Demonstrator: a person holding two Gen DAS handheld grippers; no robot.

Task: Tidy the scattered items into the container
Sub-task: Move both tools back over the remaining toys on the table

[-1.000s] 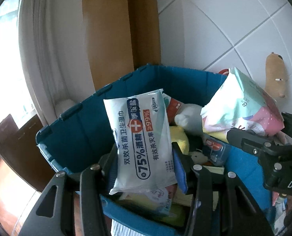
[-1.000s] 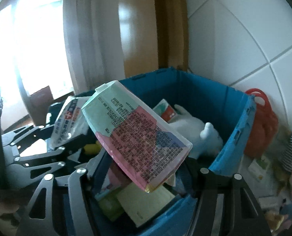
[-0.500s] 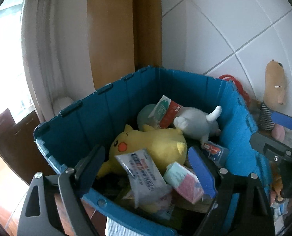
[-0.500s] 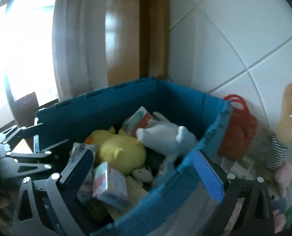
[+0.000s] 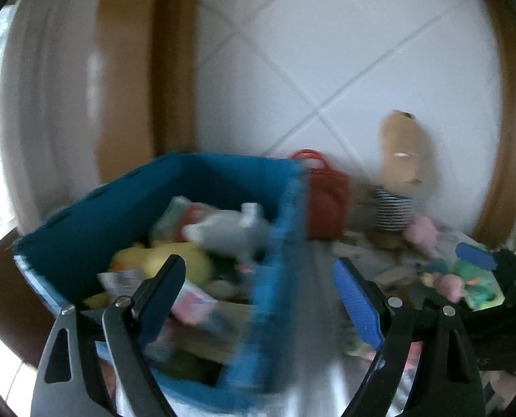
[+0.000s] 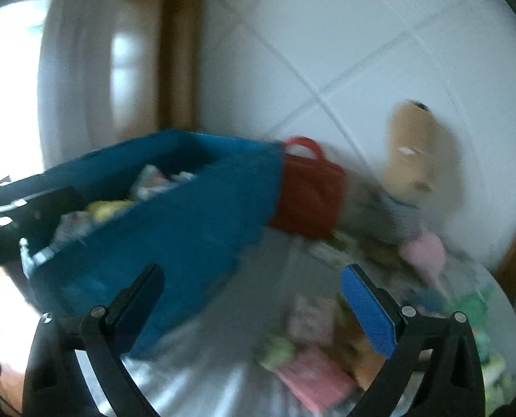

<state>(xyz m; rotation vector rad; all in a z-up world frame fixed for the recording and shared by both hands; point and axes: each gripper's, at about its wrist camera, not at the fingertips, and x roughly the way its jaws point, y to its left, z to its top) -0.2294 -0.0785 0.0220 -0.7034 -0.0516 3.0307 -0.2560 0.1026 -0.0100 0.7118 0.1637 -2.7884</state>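
Both grippers, left (image 5: pixel 258 288) and right (image 6: pixel 252 295), stand open with nothing between the fingers (the pictures are blurred), beside the blue bin (image 5: pixel 84 222) full of toys.

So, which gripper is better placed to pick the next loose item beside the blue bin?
Probably the right gripper: open and empty, with the scattered packets between its fingers. The left gripper straddles the blue bin wall.
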